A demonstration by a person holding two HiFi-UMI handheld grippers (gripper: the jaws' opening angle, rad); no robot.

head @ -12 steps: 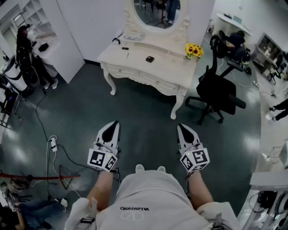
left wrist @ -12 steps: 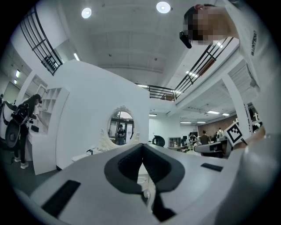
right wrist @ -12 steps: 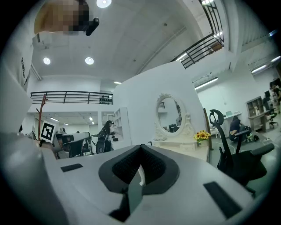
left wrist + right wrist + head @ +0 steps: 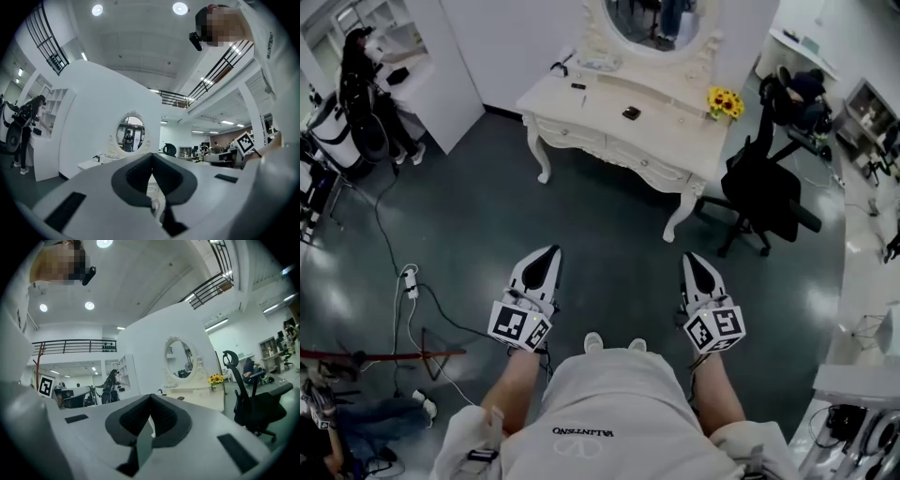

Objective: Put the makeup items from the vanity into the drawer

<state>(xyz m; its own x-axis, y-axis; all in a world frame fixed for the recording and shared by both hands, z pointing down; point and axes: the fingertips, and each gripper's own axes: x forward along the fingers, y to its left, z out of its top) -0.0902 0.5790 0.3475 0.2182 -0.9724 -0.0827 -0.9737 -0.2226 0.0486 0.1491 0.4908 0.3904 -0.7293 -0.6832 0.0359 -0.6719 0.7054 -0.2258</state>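
The white vanity (image 4: pixel 670 131) with an oval mirror (image 4: pixel 661 19) stands ahead across the dark floor. On its top lie a small dark compact (image 4: pixel 630 112), a thin stick-like item (image 4: pixel 586 97) and another small dark item (image 4: pixel 578 86). Its front drawers (image 4: pixel 630 159) look shut. My left gripper (image 4: pixel 549 251) and right gripper (image 4: pixel 693 257) are held side by side over the floor, well short of the vanity, both shut and empty. In the left gripper view the left gripper (image 4: pixel 152 157) points level at the mirror (image 4: pixel 130 133). The right gripper (image 4: pixel 150 397) faces the vanity (image 4: pixel 201 398).
A black office chair (image 4: pixel 764 192) stands to the right of the vanity, and sunflowers (image 4: pixel 727 101) sit on its right end. A white partition (image 4: pixel 455 56) and a person (image 4: pixel 361 80) are at the far left. Cables and a power strip (image 4: pixel 411 279) lie on the floor to the left.
In the head view the vanity and both grippers sit slightly lower and further right. The grippers keep their side-by-side pose, still shut and empty.
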